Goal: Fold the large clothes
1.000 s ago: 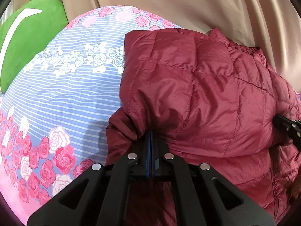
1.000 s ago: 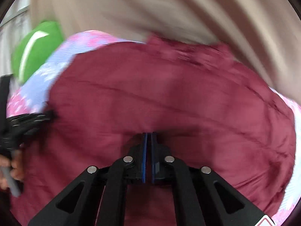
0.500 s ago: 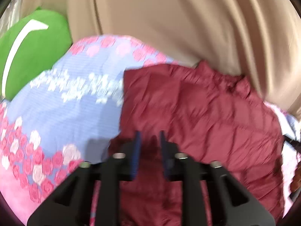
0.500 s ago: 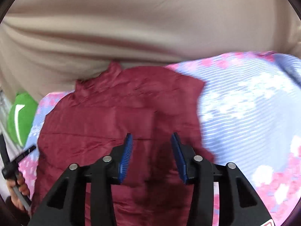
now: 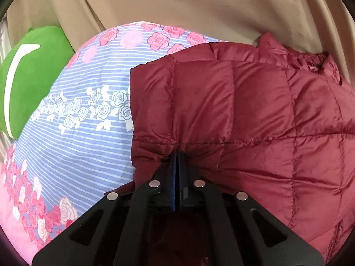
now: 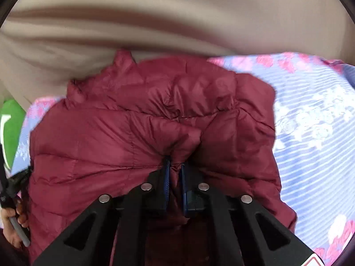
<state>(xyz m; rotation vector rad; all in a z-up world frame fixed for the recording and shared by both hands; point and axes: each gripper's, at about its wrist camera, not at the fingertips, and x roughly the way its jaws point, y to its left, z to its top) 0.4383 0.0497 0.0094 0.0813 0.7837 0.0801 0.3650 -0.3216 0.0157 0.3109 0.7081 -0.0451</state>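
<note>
The left gripper (image 5: pixel 177 157) has its blue pads pressed flat together on a pinch of the maroon quilted down jacket (image 5: pixel 255 115), biting the fabric just below a stitched seam near the jacket's left edge; the cloth puckers into the jaws. The right gripper (image 6: pixel 174 164) has just been closing, and its jaws now stand only a narrow slit apart with a bunched ridge of the same jacket squeezed between the pads, so both claws have hold of the garment.

The jacket lies on a bed covered by a blue-striped sheet with pink and white roses (image 5: pixel 84 137). In the left wrist view its left edge runs straight down the frame, with open sheet beside it out to a green cushion (image 5: pixel 28 73). In the right wrist view its right edge is rounded, with bare sheet to the right. The collar end sits at the far side, close against a beige curtain (image 6: pixel 177 17). A hand (image 6: pixel 15 219) grips a handle at the left rim.
</note>
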